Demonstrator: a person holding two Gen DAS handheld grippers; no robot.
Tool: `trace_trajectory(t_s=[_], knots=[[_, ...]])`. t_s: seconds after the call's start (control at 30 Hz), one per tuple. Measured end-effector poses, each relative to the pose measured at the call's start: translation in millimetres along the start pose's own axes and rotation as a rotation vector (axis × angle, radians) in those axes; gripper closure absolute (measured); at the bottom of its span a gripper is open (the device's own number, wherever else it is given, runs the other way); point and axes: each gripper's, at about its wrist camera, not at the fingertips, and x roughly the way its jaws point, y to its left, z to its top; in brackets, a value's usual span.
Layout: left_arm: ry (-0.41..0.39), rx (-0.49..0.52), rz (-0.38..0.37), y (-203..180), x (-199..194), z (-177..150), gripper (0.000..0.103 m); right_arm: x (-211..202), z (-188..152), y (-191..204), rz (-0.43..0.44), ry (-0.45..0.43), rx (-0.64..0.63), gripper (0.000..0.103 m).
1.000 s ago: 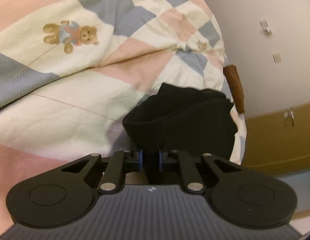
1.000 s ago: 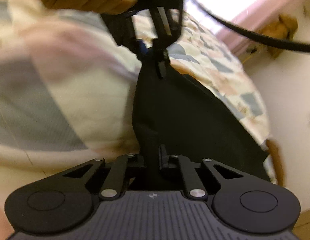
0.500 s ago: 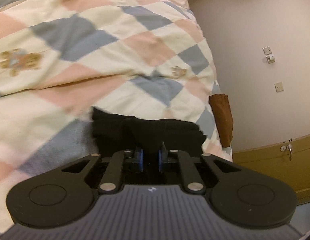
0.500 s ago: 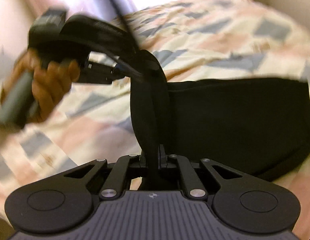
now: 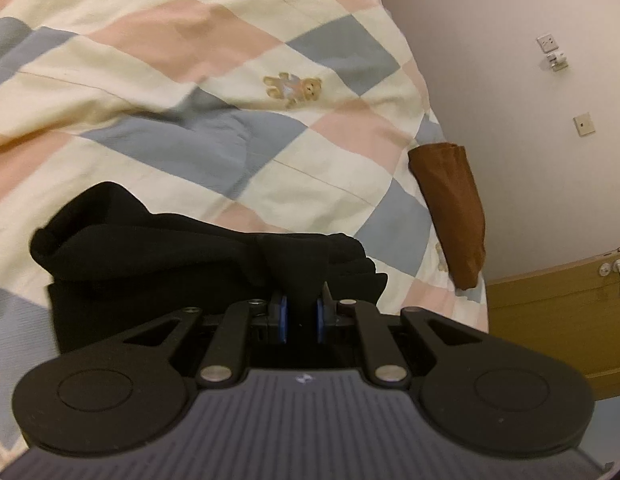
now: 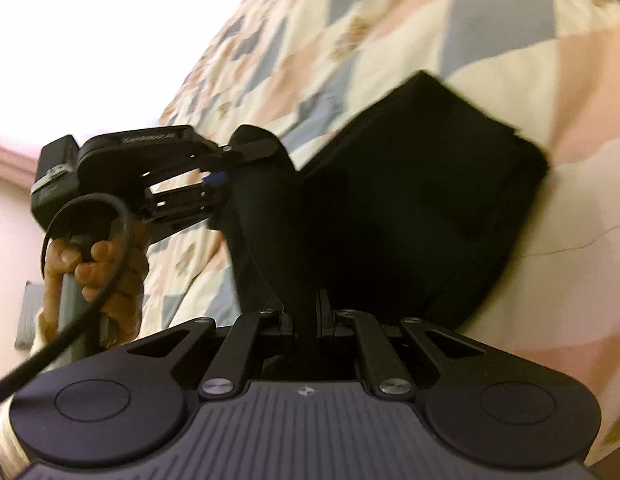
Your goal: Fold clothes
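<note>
The only lettering is an embossed brand name along the top of the left gripper point(image 6: 220, 178) body in the right wrist view; it is too blurred to read with certainty. That gripper, held by the person's hand point(image 6: 94, 268) at 9 o'clock, is clamped on a bunched edge of the black garment point(image 6: 410, 208). The right gripper point(image 6: 308, 320) is likewise pinched tight on a fold of the same cloth at 6 o'clock. The garment lies partly folded on the patchwork teddy-bear quilt point(image 5: 230, 60), a flap lifted between the two grippers. In the left wrist view a brown cloth point(image 5: 450, 208) hangs over the quilt's edge at 3 o'clock. Against half a second ago, the right view has rolled, and the garment now sits at 2 o'clock rather than 3.
</note>
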Motion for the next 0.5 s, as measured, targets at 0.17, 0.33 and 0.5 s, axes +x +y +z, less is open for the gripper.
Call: trace_trajectory(t_s=[0.17,0.33,0.5], knots=[[-0.014,0.000,-0.008,-15.7,16.0,4.5,0.093,-10.8,11.1,-22.0,-0.001,-0.026,-0.014,0.097],[-0.014,0.035,-0.039,-38.6,30.5,12.3,0.082,-26.5,22.2,-35.0,-0.006,-0.065,-0.041,0.097],[-0.016,0.083,-0.087,-52.6,27.3,7.8,0.081,-28.1,33.9,-68.4,-0.031,-0.046,0.004,0.097]])
